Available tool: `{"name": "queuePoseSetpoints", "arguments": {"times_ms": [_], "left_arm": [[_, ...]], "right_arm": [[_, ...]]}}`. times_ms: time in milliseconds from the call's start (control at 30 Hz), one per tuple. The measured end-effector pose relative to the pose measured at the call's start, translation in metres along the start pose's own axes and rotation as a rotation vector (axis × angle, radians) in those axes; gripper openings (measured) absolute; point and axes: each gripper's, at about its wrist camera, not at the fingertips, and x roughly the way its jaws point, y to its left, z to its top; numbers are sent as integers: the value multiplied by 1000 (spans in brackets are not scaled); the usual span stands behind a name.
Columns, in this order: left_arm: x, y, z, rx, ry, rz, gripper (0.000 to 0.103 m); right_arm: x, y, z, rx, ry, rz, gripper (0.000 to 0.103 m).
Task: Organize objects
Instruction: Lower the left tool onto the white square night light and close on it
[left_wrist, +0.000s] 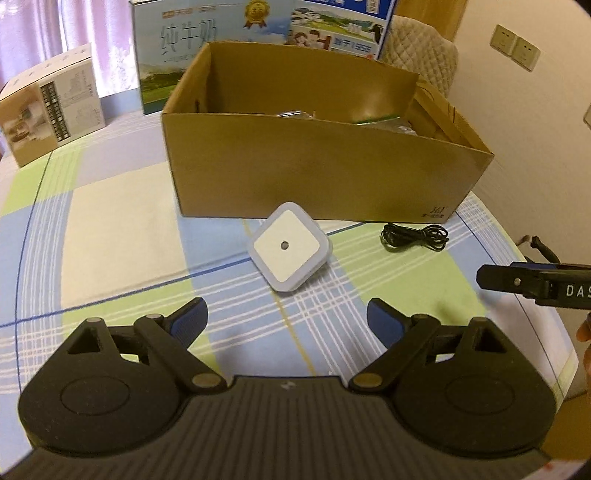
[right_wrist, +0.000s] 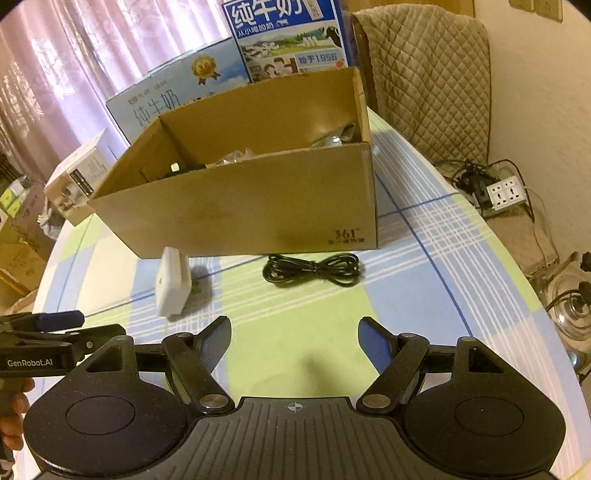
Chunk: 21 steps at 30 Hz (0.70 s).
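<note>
Left wrist view: left gripper (left_wrist: 287, 320) spread wide, empty, lined up on the white night light (left_wrist: 290, 246) lying just before the cardboard box (left_wrist: 314, 166). Right gripper (right_wrist: 294, 338) gapes too, facing the black cable (right_wrist: 312, 268). Risk: the light's smooth, possibly rounded edges squirting from the pads.
</note>
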Motion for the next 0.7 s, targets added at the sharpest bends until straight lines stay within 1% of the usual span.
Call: {"name": "queuePoseSetpoints", "arguments": {"times_ms": [233,300,367,500,633,700], "left_arm": [[18,-3,4,73,-19,-11,94],[27,-4,7,112,-25,-10,98],[35,-5,12,162,-46,-15,98],[54,-5,20,249,-63,-22,98],[70,-4,27,340,-75,-43,98],[77,-5,29,369,-73,-64,98]], "right_arm": [[12,-8,-2,12,21,-27,73],[16,-10,-2,14,27,-38,73],[20,-11,-2,14,27,-49,73],[26,-15,-2,21,37,-62,73],[31,-23,-2,45,44,-82,73],[33,-27,-1,55,47,-93,73]]}}
